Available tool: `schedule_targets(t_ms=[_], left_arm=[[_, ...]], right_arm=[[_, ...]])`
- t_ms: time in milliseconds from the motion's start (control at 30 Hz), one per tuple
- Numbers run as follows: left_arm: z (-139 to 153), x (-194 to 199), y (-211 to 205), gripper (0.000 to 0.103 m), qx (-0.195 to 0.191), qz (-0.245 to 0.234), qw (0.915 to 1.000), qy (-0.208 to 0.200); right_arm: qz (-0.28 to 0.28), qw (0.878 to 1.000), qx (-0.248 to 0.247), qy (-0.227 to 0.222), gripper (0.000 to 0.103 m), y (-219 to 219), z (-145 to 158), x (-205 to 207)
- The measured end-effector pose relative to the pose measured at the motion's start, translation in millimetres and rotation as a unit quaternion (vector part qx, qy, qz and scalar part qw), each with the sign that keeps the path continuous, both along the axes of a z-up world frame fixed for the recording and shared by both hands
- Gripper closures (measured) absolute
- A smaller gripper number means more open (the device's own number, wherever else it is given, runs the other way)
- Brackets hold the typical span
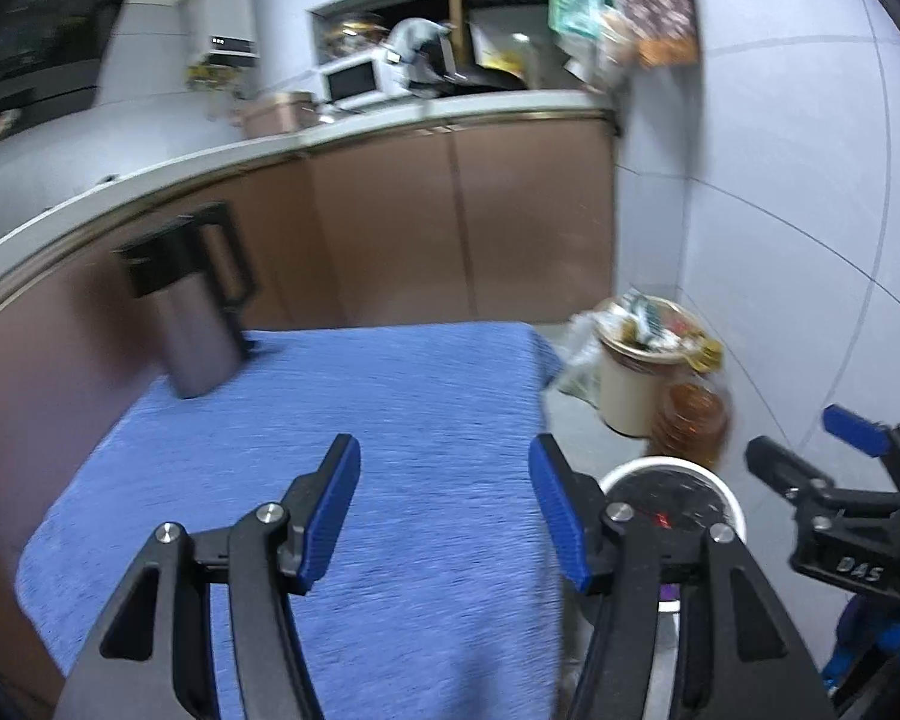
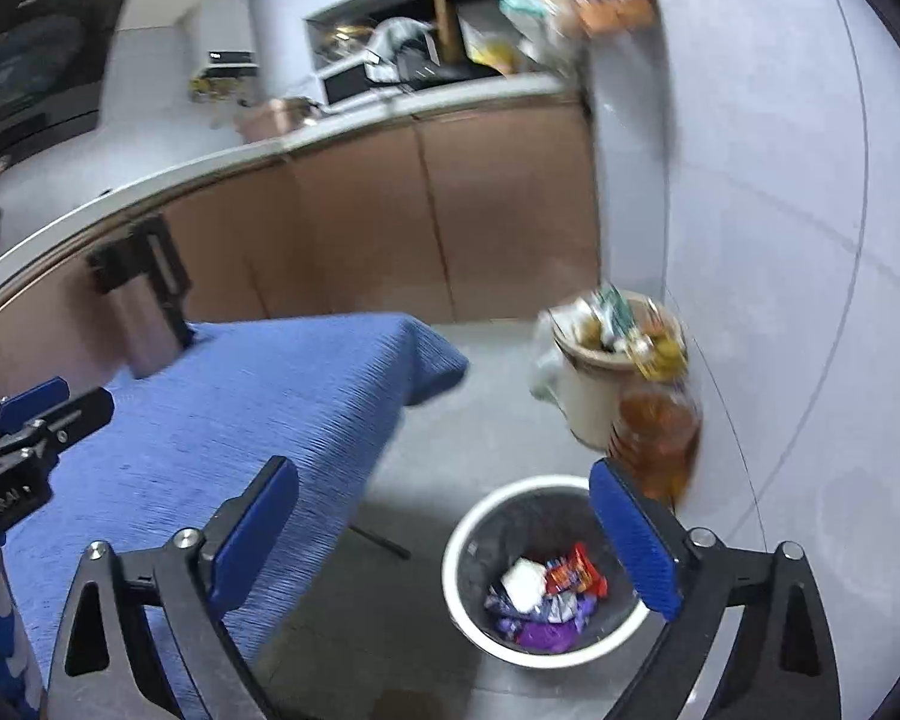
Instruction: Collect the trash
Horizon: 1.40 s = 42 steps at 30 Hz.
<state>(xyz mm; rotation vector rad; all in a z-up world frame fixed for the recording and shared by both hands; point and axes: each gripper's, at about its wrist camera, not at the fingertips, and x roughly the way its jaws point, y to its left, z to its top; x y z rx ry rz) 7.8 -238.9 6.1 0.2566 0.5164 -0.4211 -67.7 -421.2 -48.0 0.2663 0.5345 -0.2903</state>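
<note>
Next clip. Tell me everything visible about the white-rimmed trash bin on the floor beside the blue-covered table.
The trash bin is round, with a white rim and outer wall and a dark liner inside. It stands upright on the grey floor, just off the edge of the blue-covered table and in front of an amber plastic jug. At its bottom lie crumpled wrappers: white, red and purple. It is far from full. Nothing grips or touches it; the right gripper hangs open above it. The left wrist view shows only its rim.
</note>
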Motion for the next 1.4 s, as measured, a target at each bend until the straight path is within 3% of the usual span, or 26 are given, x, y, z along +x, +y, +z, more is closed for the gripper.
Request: schedule_targets(t_ms=[67,233,533,900,1400], left_arm=[[6.2,-3.9,17.1,0.046,-0.002,0.021,0.9997,-0.012],[20.9,-11.6,56.2,0.036,-0.01,0.069,0.9967,-0.041],[42.1,-22.8,110.1,0.03,-0.039,0.134,0.9872,-0.078],[50.2,-34.1,143.8,0.029,-0.075,0.158,0.98,-0.095],[50.8,-28.3,151.2,0.029,-0.081,0.163,0.978,-0.101]], right_arm=[[0.011,1.0,-0.017,-0.01,0.0,18.3,12.2,2.3],[0.023,0.998,-0.043,-0.027,0.0,45.9,31.6,1.4],[0.027,0.996,-0.071,-0.049,0.0,80.8,57.5,-1.5],[0.034,0.992,-0.101,-0.069,0.0,110.3,77.6,-2.4],[0.018,0.99,-0.114,-0.08,0.0,113.6,86.9,-3.9]])
